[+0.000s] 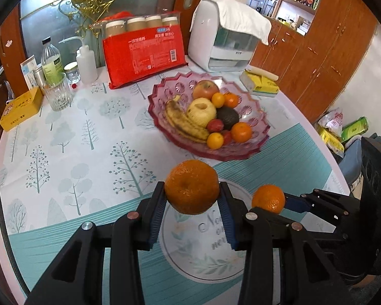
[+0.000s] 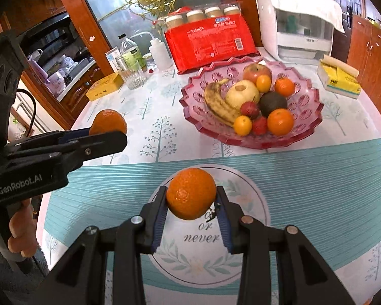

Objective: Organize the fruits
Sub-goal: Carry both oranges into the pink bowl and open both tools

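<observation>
The scalloped pink glass bowl [image 1: 256, 137] held a spotted banana [image 1: 183, 122], apples, an avocado and small oranges. It stood on a round table [image 1: 63, 152] under a tree-printed cloth, before wooden cabinets. The left gripper [image 1: 192, 195] clamped a dimpled orange [image 1: 191, 190] above the cloth; the right gripper [image 2: 191, 198] clamped another orange [image 2: 190, 193].

Bare tablecloth [image 2: 144, 137] before the fruit bowl [image 2: 315, 106], bottles and glass [image 2: 133, 75] crowding far-left edge

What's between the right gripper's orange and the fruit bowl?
Only bare tablecloth between the right gripper, shut on its orange, and the bowl; right wrist view.
</observation>
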Tool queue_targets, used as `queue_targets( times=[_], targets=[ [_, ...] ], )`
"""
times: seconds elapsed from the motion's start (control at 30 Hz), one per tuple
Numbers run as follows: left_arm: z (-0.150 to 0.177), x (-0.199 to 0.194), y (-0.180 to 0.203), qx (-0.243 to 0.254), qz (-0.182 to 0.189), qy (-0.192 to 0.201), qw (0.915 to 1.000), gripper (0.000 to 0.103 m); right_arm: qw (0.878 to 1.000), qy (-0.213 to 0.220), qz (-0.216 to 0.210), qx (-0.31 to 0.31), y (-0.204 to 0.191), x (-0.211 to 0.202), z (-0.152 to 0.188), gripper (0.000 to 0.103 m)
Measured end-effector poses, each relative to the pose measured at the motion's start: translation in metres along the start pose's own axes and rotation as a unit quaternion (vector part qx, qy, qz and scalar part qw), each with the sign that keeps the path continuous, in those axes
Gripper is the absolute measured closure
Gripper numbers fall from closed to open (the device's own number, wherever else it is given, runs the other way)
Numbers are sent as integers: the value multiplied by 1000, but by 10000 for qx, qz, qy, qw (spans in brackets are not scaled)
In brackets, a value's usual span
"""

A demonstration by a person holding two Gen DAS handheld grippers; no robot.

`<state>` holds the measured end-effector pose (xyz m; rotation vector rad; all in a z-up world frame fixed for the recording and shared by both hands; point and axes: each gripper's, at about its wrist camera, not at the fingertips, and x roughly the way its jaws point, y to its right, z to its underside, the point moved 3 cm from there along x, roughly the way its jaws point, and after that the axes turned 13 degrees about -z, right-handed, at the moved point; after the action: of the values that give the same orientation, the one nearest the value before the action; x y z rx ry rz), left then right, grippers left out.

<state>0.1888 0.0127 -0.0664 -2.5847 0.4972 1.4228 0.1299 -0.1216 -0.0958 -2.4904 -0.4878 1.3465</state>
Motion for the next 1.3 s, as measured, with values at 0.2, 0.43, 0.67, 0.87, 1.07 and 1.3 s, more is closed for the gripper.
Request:
queue_targets(
  times=[0.2,0.43,0.67,0.87,1.07,1.3],
  targets=[
    [-12,-11,23,-29,-179,11,9998,64,9996,122,82,-233,12,-29,-22,66],
    [-44,-16,44,-75,-469,57,9989,64,9961,413,196,-748,26,-73,-77,66],
    [-99,-27,59,-172,-725,395,9964,64,9896,740,434,-1156,54,-105,-155,66],
    [-153,-24,67,-222,-1090,727,9911,64,9884,736,416,-1263,81,-93,-201,66],
    [-170,37,62,-466,-1427,361,9880,64,9943,429,339,-912,122,-39,-216,66],
    [-151,112,58,-779,-1493,-254,9854,64,9972,-159,302,-662,161,24,-194,66]
  ],
)
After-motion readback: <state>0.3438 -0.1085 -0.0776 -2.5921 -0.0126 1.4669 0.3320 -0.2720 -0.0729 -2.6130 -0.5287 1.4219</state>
